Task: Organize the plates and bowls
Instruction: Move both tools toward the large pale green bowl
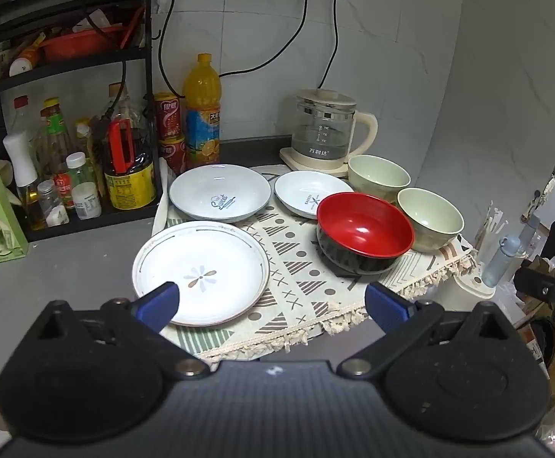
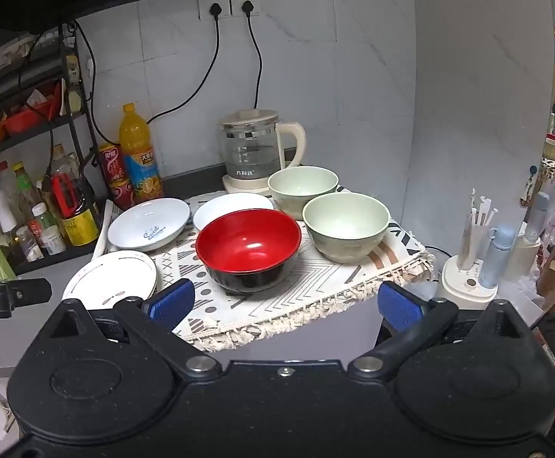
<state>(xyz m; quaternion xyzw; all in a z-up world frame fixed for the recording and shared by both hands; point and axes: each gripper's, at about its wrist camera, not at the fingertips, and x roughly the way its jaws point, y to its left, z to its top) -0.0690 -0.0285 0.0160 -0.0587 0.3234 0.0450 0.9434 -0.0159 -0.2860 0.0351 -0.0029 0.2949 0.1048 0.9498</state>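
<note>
The left gripper [image 1: 271,299] hangs with jaws spread wide and empty above the near edge of the patterned cloth [image 1: 300,271] on the table [image 1: 67,267], over the flower-print plate [image 1: 201,269]. The right gripper [image 2: 285,303] is likewise wide apart and empty, facing the red-and-black bowl [image 2: 248,246]. Behind lie a "Sweet" dish [image 1: 220,194], a smaller white dish [image 1: 308,196] and two pale green bowls [image 2: 346,225] [image 2: 302,185], near the glass kettle [image 1: 325,129] at the far edge

Glossy red-and-black bowl [image 2: 248,249], matt pale-green bowls [image 2: 346,225], fringed woven cloth mat [image 2: 315,286], glass kettle [image 2: 252,152].
</note>
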